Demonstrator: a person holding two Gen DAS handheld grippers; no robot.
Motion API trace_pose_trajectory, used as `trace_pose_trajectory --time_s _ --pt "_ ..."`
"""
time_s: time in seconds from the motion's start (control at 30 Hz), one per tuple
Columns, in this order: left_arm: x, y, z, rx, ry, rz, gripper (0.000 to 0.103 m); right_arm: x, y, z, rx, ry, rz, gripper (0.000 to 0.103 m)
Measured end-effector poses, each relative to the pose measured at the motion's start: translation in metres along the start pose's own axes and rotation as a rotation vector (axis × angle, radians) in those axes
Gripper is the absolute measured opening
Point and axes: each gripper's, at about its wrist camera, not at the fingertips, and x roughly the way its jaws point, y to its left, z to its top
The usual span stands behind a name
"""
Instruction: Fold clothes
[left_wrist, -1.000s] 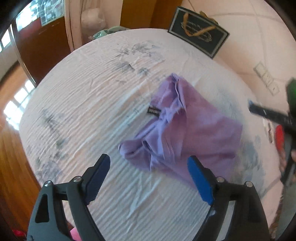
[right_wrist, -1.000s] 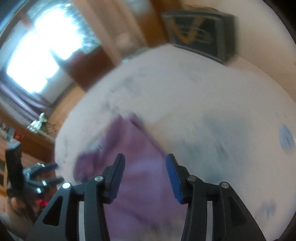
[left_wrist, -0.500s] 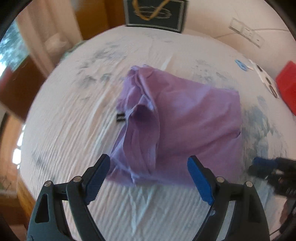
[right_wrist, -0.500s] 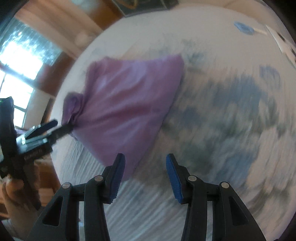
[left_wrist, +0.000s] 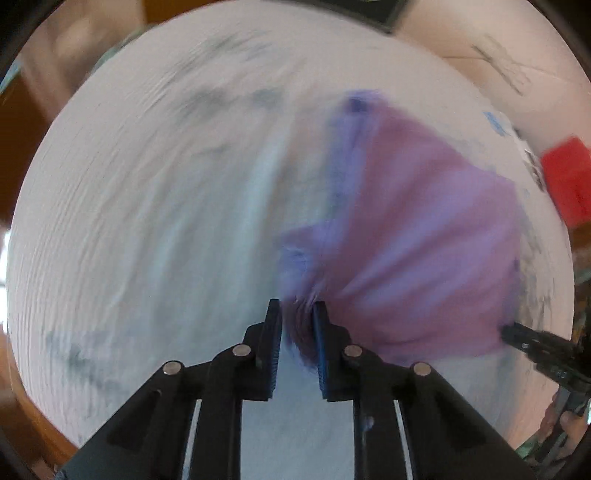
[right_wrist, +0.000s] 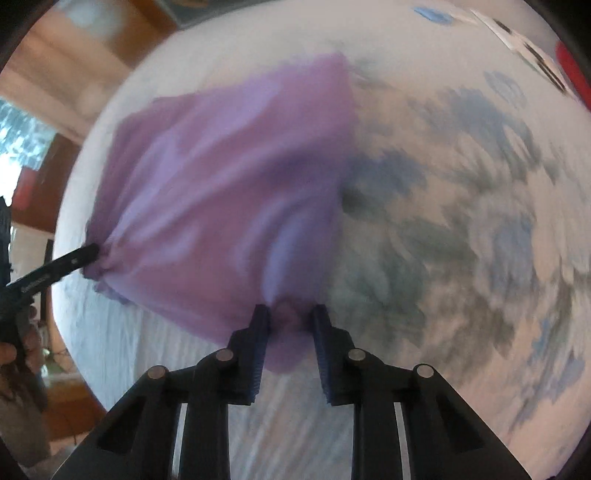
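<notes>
Shirt (left_wrist: 424, 236) (purple, motion-blurred) lies spread on the bed (left_wrist: 147, 221), its near edge bunched. Left tongs (left_wrist: 297, 314) are clamped on one corner, right tongs (right_wrist: 290, 317) on the other, cloth gathered between both pairs of fingers.

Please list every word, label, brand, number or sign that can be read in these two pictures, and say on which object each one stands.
None can be read.
Pale lettering on the side of the left gripper, seen in the right wrist view: too blurred to read.
Dark marks on the white strip at the bed's far edge: too blurred to tell.
The purple garment, held in the jaws of both grippers, shows no readable label.
</notes>
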Motion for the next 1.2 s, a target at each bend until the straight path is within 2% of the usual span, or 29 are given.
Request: trace_pose_trajectory --time_s 0.07,0.13,0.2,0.23,0.27,0.33,0.4,0.5,0.6,0.63,0.67,0.73,0.77,0.8,0.83,0.97,1.03,1.07,1.1,1.17,1.2 --pt "-0.010 -0.002 0.006 0.026 -0.021 0.008 0.021 -0.008 -0.006 -0.002 0.014 -0.006 0.034 0.026" --pt "-0.022 -0.010 0.016 0.065 -0.052 -0.004 0.023 -0.018 -0.011 -0.001 0.023 -0.028 0.061 0.034" --pt "-0.028 -0.026 0.033 0.104 -0.094 -0.035 0.042 -0.034 -0.017 0.013 0.038 -0.088 0.061 0.042" --pt "-0.029 -0.035 0.042 0.120 -0.119 -0.042 0.058 -0.042 -0.020 0.021 0.047 -0.121 0.060 0.042" --pt "-0.030 -0.044 0.054 0.137 -0.146 -0.048 0.064 -0.049 -0.022 0.030 0.056 -0.151 0.060 0.043" --pt "-0.022 -0.063 0.078 0.178 -0.162 -0.060 0.064 -0.058 -0.025 0.052 0.075 -0.199 0.065 0.047" --pt "-0.004 -0.080 0.100 0.205 -0.138 -0.060 0.063 -0.059 -0.028 0.077 0.097 -0.231 0.064 0.051" --pt "0.022 -0.093 0.116 0.245 -0.100 -0.007 0.064 -0.049 -0.031 0.106 0.134 -0.236 0.038 0.055" --pt "0.035 -0.096 0.122 0.278 -0.090 -0.002 0.063 -0.034 -0.029 0.124 0.140 -0.220 0.013 0.058" --pt "0.038 -0.097 0.123 0.291 -0.091 -0.004 0.048 -0.029 -0.027 0.129 0.131 -0.213 0.004 0.061" --pt "0.041 -0.098 0.124 0.305 -0.092 -0.005 0.026 -0.023 -0.023 0.132 0.114 -0.203 0.003 0.061" --pt "0.043 -0.091 0.132 0.265 -0.095 -0.012 0.018 -0.011 -0.016 0.136 0.076 -0.180 0.012 0.058" --pt "0.043 -0.087 0.136 0.242 -0.097 -0.015 0.015 -0.007 -0.013 0.137 0.058 -0.171 0.007 0.051" --pt "0.044 -0.083 0.141 0.218 -0.098 -0.018 0.015 -0.004 -0.014 0.138 0.062 -0.168 -0.008 0.025" --pt "0.044 -0.079 0.145 0.195 -0.100 -0.022 0.015 -0.002 -0.017 0.138 0.081 -0.167 -0.027 0.015" --pt "0.046 -0.064 0.162 0.101 -0.106 -0.035 0.016 0.004 -0.041 0.137 0.169 -0.167 -0.075 0.014" --pt "0.045 -0.058 0.167 0.067 -0.107 -0.044 0.018 -0.003 -0.044 0.133 0.178 -0.181 -0.075 0.024" --pt "0.039 -0.057 0.164 0.071 -0.115 -0.040 0.022 -0.008 -0.042 0.129 0.169 -0.196 -0.074 0.028" --pt "0.030 -0.059 0.157 0.086 -0.130 -0.040 0.026 -0.017 -0.040 0.122 0.158 -0.220 -0.066 0.038" --pt "0.013 -0.060 0.136 0.115 -0.140 -0.054 0.040 -0.036 -0.034 0.104 0.133 -0.256 -0.011 0.040" --pt "0.005 -0.061 0.125 0.129 -0.143 -0.062 0.043 -0.044 -0.031 0.093 0.121 -0.264 0.013 0.040"
